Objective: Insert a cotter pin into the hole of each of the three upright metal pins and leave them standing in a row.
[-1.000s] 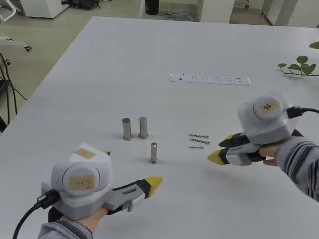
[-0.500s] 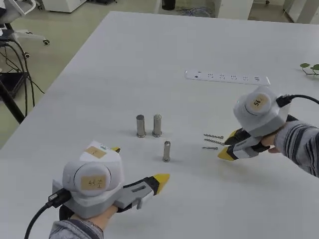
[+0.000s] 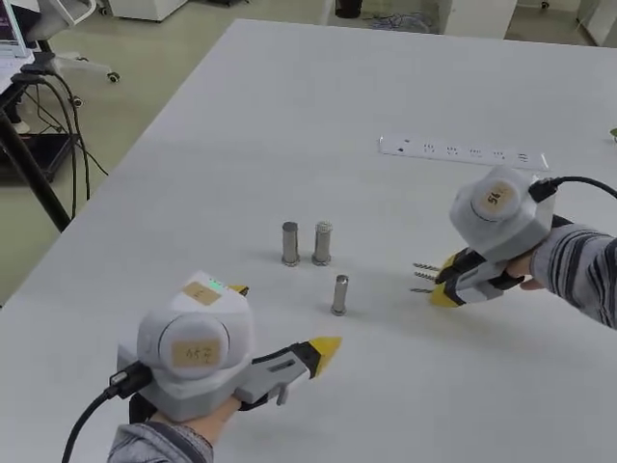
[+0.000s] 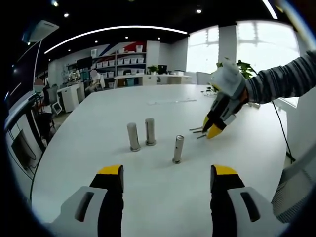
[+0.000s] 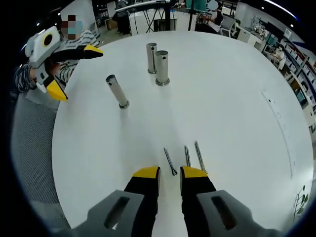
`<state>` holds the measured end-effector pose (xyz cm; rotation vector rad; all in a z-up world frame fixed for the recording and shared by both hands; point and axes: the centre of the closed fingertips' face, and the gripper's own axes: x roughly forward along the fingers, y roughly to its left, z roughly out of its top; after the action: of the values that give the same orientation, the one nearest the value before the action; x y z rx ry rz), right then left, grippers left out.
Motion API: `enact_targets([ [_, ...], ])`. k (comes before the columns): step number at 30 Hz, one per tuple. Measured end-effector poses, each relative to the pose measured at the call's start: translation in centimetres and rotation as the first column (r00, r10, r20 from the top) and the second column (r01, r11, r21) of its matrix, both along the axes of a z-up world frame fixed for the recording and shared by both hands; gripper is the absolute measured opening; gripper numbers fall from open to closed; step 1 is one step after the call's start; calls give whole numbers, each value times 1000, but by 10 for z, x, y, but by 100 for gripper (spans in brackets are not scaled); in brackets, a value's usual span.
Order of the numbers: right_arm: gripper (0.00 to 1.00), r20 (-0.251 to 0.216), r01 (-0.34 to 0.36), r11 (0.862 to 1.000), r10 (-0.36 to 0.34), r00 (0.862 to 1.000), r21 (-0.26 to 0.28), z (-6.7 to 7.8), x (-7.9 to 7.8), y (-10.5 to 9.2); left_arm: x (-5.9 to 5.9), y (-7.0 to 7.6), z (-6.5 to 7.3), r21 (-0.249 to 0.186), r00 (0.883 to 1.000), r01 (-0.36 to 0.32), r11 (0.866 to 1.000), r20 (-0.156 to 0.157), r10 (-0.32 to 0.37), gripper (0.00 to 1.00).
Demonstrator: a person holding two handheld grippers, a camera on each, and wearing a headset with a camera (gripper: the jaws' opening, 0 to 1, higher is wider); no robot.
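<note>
Three metal pins [image 3: 322,243] upright on the desk [image 3: 289,125]; cotter pins [image 5: 186,155] lie right of them, at the tips of our right tongs [image 5: 170,173], narrow, unloaded. Left tongs [image 4: 167,169] gape wide, short of the metal pins.

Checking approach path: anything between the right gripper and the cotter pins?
Nothing but bare table; right gripper view shows the right gripper nearly at the cotter pins.

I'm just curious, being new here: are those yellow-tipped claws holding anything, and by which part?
Nothing is held. The left gripper is open and empty; the right gripper is down beside the cotter pins, which lie flat on the table.
</note>
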<state>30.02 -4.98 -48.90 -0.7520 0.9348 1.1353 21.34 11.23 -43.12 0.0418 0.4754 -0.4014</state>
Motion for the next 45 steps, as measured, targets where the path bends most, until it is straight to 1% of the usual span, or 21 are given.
enact_targets([
  [2,11,-3,-13,1000,13,1000,-9,-1,-1,0,0,0,0,-1,1000,0,1000,2,0,69],
  [5,7,-2,-19,1000,19,1000,-11,-2,0,0,-1,0,-1,0,1000,1,1000,-7,-1,69],
  [10,4,-8,-35,999,35,999,-20,-2,-1,0,-1,-2,1,-7,1000,7,1000,1,-7,67],
  [12,0,10,-52,998,53,999,-41,-2,0,-1,-1,-3,1,-9,1000,9,1000,1,-9,66],
  [13,0,19,-62,997,63,998,-47,-2,0,0,-1,-3,1,-10,1000,10,1000,0,-10,66],
  [16,0,23,-63,996,65,998,-55,-2,0,0,-1,-3,1,-10,1000,11,1000,-1,-11,65],
  [18,0,26,-53,997,54,998,-55,-2,0,-1,-2,-3,-1,-6,1000,14,1000,-10,-14,64],
  [19,0,27,-50,997,52,998,-54,-2,0,0,-3,-3,-3,-1,1000,15,1000,-19,-15,63],
  [21,0,47,-62,997,65,997,-52,-2,-1,0,-3,-3,-3,-5,1000,12,1000,-24,-12,62],
  [22,0,51,-61,997,64,997,-47,-1,-1,0,-2,-2,-3,-8,1000,12,1000,-24,-12,62],
  [23,0,41,-44,999,45,998,-13,0,-3,3,-2,-2,-3,-9,1000,11,1000,-23,-12,61],
  [24,0,23,-6,999,6,1000,35,2,-5,8,-2,-2,-3,-7,1000,12,1000,-23,-13,61],
  [25,0,22,20,997,-22,1000,69,5,-3,10,-2,-2,-3,-1,1000,14,1000,-26,-14,61],
  [28,0,46,12,998,-15,999,67,9,-3,7,-3,-1,-4,6,999,16,1000,-29,-16,58],
  [30,0,58,11,996,-16,998,84,12,-5,7,-3,-2,-4,7,999,20,1000,-29,-20,57],
  [33,0,89,3,994,-12,996,107,20,-8,7,-2,-2,-3,7,999,24,1000,-25,-24,54],
  [36,0,117,-12,993,-2,993,117,27,-13,8,-2,-4,-1,6,999,34,999,-24,-34,52],
  [41,0,167,-41,989,17,986,142,41,-23,10,-2,-10,9,-18,998,53,998,-15,-54,47],
  [42,0,173,-45,988,19,985,145,44,-25,10,-2,-12,11,-26,998,55,998,-15,-55,47],
  [45,0,204,-56,986,24,979,154,53,-32,11,-1,-19,22,-61,997,78,995,1,-78,44],
])
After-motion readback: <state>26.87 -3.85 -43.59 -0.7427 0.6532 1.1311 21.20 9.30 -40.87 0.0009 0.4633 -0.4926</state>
